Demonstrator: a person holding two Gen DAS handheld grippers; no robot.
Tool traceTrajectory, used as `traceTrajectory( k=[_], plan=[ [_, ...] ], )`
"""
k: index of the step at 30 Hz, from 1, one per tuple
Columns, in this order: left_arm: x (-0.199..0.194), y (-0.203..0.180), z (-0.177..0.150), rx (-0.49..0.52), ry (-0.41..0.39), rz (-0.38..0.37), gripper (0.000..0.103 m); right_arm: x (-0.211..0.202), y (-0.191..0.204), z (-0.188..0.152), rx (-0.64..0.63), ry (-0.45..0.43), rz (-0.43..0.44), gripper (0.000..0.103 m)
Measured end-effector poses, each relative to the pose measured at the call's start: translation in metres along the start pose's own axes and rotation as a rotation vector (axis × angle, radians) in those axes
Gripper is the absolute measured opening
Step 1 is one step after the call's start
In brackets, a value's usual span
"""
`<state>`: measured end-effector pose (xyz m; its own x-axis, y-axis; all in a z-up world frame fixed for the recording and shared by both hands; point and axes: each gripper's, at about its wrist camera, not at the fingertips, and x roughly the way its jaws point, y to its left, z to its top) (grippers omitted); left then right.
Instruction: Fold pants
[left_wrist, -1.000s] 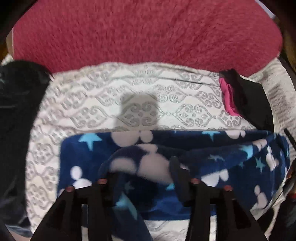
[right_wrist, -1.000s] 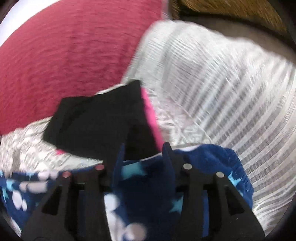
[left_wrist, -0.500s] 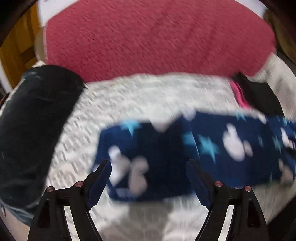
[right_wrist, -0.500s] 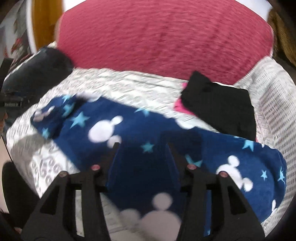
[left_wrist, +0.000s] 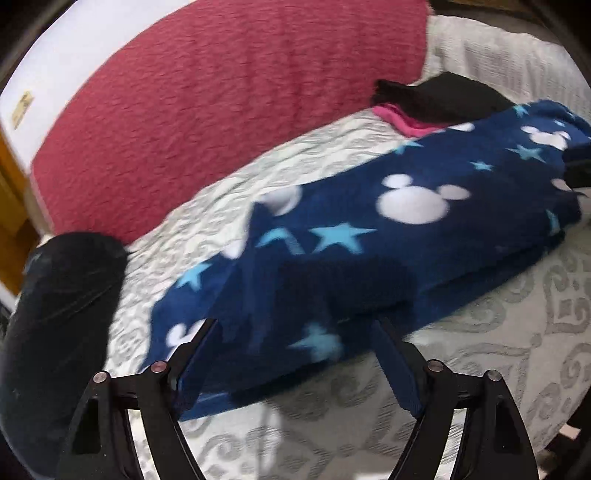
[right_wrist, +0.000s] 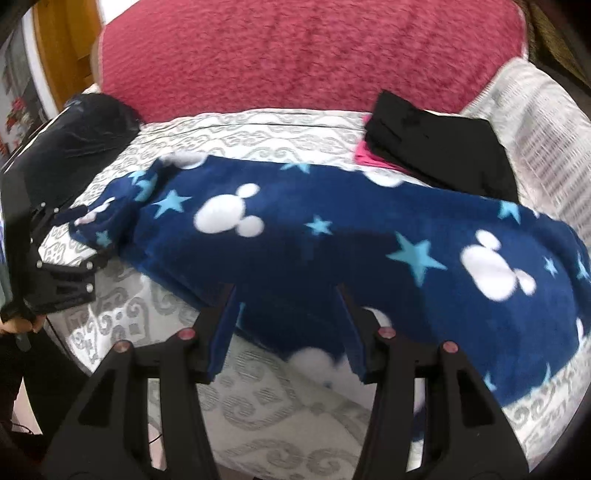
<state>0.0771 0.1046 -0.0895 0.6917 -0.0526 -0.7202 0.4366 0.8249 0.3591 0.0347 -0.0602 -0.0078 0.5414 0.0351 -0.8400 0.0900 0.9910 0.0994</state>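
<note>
The navy fleece pants (right_wrist: 295, 236), printed with stars and white mouse heads, lie folded lengthwise in a long strip across the patterned bedspread (right_wrist: 280, 417). My left gripper (left_wrist: 293, 332) hovers over the pants' left end (left_wrist: 258, 332). Its jaws are closing, with fabric under and between the fingers, but the pads are not pressing on it. My right gripper (right_wrist: 285, 299) stands over the near edge of the pants' middle. Its fingers are apart and not pinching the cloth below them.
A red textured blanket (right_wrist: 303, 51) fills the back of the bed. A folded black garment (right_wrist: 439, 147) on a pink one (right_wrist: 364, 155) lies back right, beside a white ribbed cover (right_wrist: 539, 133). A dark clothing pile (left_wrist: 59, 317) is at left. A person's hand (right_wrist: 18, 325) shows at the left edge.
Both grippers held bunched fabric a second ago and have let it go and drawn back. The pants now lie flat. The left jaws opened wide, then narrowed a little.
</note>
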Motion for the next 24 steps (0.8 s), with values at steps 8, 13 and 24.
traceTrajectory(
  k=[8, 13, 24],
  plan=[
    [0.007, 0.095, 0.035, -0.299, 0.036, 0.011, 0.012, -0.005, -0.027, -0.003, 0.112, 0.001, -0.043, 0.054],
    [0.030, 0.185, 0.056, -0.442, 0.056, 0.168, 0.018, -0.001, -0.027, 0.002, 0.147, 0.010, -0.029, 0.054],
    [0.031, 0.238, -0.013, -0.737, 0.152, 0.160, 0.076, 0.008, -0.018, 0.006, 0.100, 0.032, -0.016, 0.054]
  ],
)
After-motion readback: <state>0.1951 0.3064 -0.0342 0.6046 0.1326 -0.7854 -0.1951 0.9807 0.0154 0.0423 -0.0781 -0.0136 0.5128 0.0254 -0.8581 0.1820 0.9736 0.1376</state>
